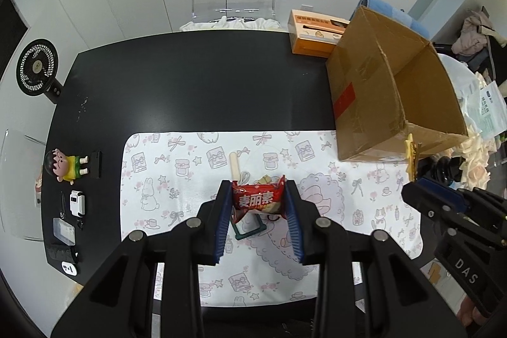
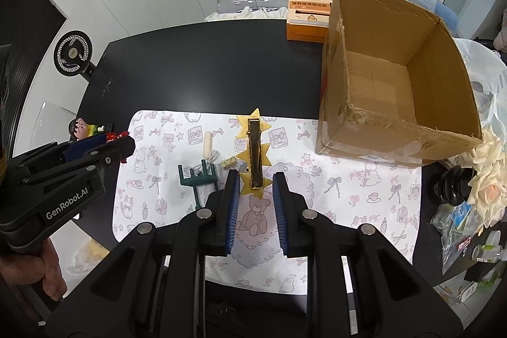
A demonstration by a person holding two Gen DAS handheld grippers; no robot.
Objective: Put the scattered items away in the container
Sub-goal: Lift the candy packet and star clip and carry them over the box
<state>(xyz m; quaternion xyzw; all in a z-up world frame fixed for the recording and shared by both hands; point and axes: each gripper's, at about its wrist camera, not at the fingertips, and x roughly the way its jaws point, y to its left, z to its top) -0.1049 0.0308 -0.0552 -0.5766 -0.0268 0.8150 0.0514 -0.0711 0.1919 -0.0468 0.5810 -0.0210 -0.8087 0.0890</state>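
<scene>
My left gripper (image 1: 258, 189) is shut on a red snack packet (image 1: 257, 201), held above the patterned mat (image 1: 177, 167). In the right wrist view my right gripper (image 2: 255, 179) is shut on the lower end of a yellow star hair clip (image 2: 253, 148), which points forward above the mat. The open cardboard box (image 2: 396, 68) stands at the right back, and its inside looks bare. From the left wrist view, the right gripper (image 1: 408, 189) with the clip (image 1: 412, 159) hangs just in front of the box (image 1: 374, 84). The left gripper (image 2: 125, 144) is at the far left.
A green toy chair (image 2: 198, 176), a beige stick (image 2: 207, 144) and a small beige cube (image 2: 228, 163) lie on the mat. An orange carton (image 2: 305, 18) stands behind the box. A fan (image 1: 38, 67), a figurine (image 1: 63, 163) and small gadgets line the left edge; flowers (image 2: 488, 167) are at right.
</scene>
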